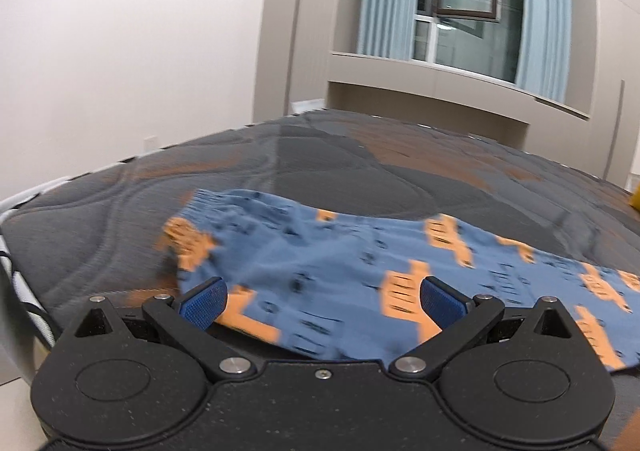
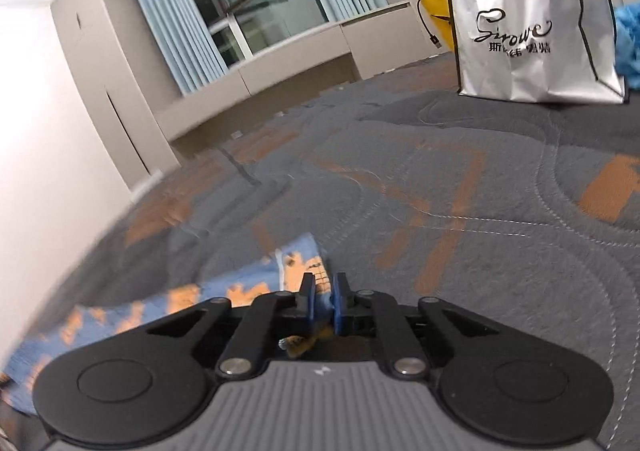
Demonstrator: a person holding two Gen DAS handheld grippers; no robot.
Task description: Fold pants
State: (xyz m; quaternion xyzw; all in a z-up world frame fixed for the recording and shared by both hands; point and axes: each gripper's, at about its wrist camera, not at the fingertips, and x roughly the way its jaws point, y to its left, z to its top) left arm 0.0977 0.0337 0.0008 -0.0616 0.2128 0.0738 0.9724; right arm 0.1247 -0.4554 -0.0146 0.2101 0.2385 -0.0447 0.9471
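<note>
Looking along your left claw (image 1: 323, 301), you see its jaws spread wide with nothing between them, poised over the near edge of the blue pants (image 1: 360, 263) with orange print, which lie spread across the grey-and-orange quilted mattress (image 1: 320, 167). In the right wrist view, your right claw (image 2: 322, 301) is pinched narrow on a bunched end of the pants (image 2: 248, 287), whose cloth trails off to the left over the mattress (image 2: 480, 211), well apart from the white shopping bag (image 2: 532, 15) standing at the far side.

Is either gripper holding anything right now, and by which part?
The right gripper pinches an edge of the blue, orange-patterned fabric pants; which edge is unclear. The left gripper is open, holding nothing.
</note>
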